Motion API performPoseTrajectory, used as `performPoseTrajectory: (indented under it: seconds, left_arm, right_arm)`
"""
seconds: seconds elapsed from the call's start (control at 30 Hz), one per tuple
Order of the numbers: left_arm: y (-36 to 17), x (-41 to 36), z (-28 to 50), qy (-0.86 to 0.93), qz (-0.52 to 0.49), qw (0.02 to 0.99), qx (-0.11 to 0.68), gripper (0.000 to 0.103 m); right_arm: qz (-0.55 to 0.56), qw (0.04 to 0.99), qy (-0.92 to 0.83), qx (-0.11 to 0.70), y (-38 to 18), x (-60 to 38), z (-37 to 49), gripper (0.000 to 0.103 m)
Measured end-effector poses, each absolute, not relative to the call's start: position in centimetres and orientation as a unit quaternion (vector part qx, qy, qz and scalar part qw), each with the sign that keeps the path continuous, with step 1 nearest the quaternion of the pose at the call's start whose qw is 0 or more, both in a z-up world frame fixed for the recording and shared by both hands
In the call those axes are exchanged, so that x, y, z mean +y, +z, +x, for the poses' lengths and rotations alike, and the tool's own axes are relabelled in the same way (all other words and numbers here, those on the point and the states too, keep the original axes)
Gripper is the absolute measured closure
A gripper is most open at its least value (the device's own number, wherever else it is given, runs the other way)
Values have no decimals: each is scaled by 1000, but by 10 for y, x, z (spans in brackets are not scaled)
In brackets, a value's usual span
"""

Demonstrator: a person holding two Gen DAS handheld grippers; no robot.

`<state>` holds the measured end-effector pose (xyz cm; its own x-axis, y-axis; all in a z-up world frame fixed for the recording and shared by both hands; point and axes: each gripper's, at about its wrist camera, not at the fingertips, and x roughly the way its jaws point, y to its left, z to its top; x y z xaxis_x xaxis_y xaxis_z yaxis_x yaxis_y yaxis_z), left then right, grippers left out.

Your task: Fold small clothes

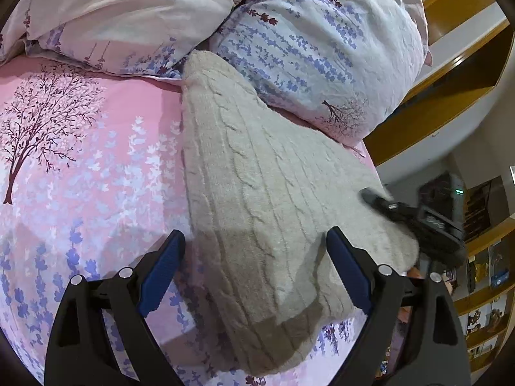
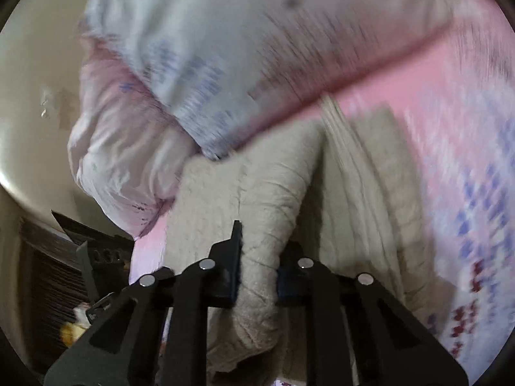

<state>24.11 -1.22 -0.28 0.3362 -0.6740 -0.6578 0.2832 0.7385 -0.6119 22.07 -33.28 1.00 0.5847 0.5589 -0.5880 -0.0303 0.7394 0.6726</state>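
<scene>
A beige cable-knit sweater (image 1: pixel 257 193) lies folded lengthwise on the pink floral bedsheet (image 1: pixel 80 160). My left gripper (image 1: pixel 254 241) is open, hovering just above the sweater's near part, its blue pads on either side of the knit. My right gripper (image 2: pixel 257 257) is shut on a bunched fold of the sweater (image 2: pixel 257 212) at its edge by the bed's side. The right gripper also shows in the left wrist view (image 1: pixel 415 222), at the sweater's right edge. The right wrist view is motion-blurred.
Two pillows (image 1: pixel 322 41) with lavender print lie at the head of the bed, touching the sweater's far end. The bed's edge (image 1: pixel 370 160) runs on the right, with wooden shelves (image 1: pixel 482 273) and a wall beyond.
</scene>
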Motion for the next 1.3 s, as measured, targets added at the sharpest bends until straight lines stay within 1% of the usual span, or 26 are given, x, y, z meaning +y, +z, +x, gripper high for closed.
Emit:
performPoseTrajectory:
  seconds: [0.13, 0.2, 0.27, 0.37, 0.4, 0.5, 0.63, 0.67, 0.73, 0.87, 0.93, 0.97, 1.0, 1.03, 1.07, 1.1, 1.13, 1.17, 1.23, 1.27, 1.3]
  left_arm:
    - [-1, -14, 241, -312, -209, 788, 488, 13]
    - [1, -16, 240, -318, -209, 788, 484, 13]
    - [1, -19, 239, -320, -205, 787, 485, 13]
    - [-2, -23, 240, -321, -203, 784, 491, 13]
    - [-2, -24, 240, -322, -204, 783, 492, 13]
    - [-3, -24, 239, -325, -206, 780, 493, 14]
    - [-2, -24, 238, -330, -204, 779, 492, 17]
    - [-2, -25, 238, -330, -203, 779, 493, 17]
    - [-3, -27, 238, -328, -200, 779, 495, 17]
    - [-3, -29, 239, -327, -197, 779, 497, 17]
    - [-2, -31, 240, -327, -197, 778, 498, 20]
    - [-3, -33, 241, -327, -200, 778, 499, 23]
    - [-3, -34, 243, -327, -203, 776, 499, 25]
    - [-4, -36, 244, -327, -206, 774, 501, 29]
    - [-4, -37, 246, -326, -209, 773, 503, 31]
    - [-5, -38, 248, -322, -212, 772, 505, 35]
    - [-6, -39, 250, -318, -215, 772, 507, 39]
    - [-5, -39, 251, -317, -217, 773, 505, 42]
    - [-3, -38, 251, -320, -217, 778, 495, 52]
    - [-2, -38, 250, -323, -215, 781, 489, 55]
    - [-2, -38, 250, -324, -212, 782, 488, 55]
  right_arm:
    - [259, 885, 157, 354, 53, -330, 202, 88]
    - [247, 901, 136, 330, 61, -336, 191, 88]
    - [248, 898, 108, 347, 49, -346, 188, 88]
    - [264, 860, 65, 432, 3, -361, 196, 87]
    - [283, 852, 70, 434, -8, -366, 194, 87]
    - [300, 853, 77, 419, -4, -372, 188, 87]
    - [269, 863, 71, 422, -2, -371, 185, 87]
    - [263, 864, 70, 423, -3, -371, 186, 85]
    - [270, 862, 69, 424, -1, -371, 185, 78]
    - [284, 867, 50, 407, 12, -379, 188, 51]
    - [288, 867, 45, 404, 14, -384, 195, 51]
    - [292, 864, 46, 407, 12, -387, 199, 55]
    - [294, 861, 49, 411, 9, -389, 204, 73]
    - [292, 858, 50, 420, 6, -389, 210, 83]
    - [284, 859, 51, 424, 4, -388, 215, 89]
    - [271, 866, 54, 418, 8, -385, 217, 93]
    - [249, 879, 53, 403, 17, -382, 217, 94]
    - [236, 889, 56, 389, 25, -380, 214, 94]
    - [220, 907, 60, 353, 44, -378, 209, 95]
    - [219, 911, 57, 344, 48, -380, 207, 95]
    - [214, 910, 47, 351, 46, -381, 208, 95]
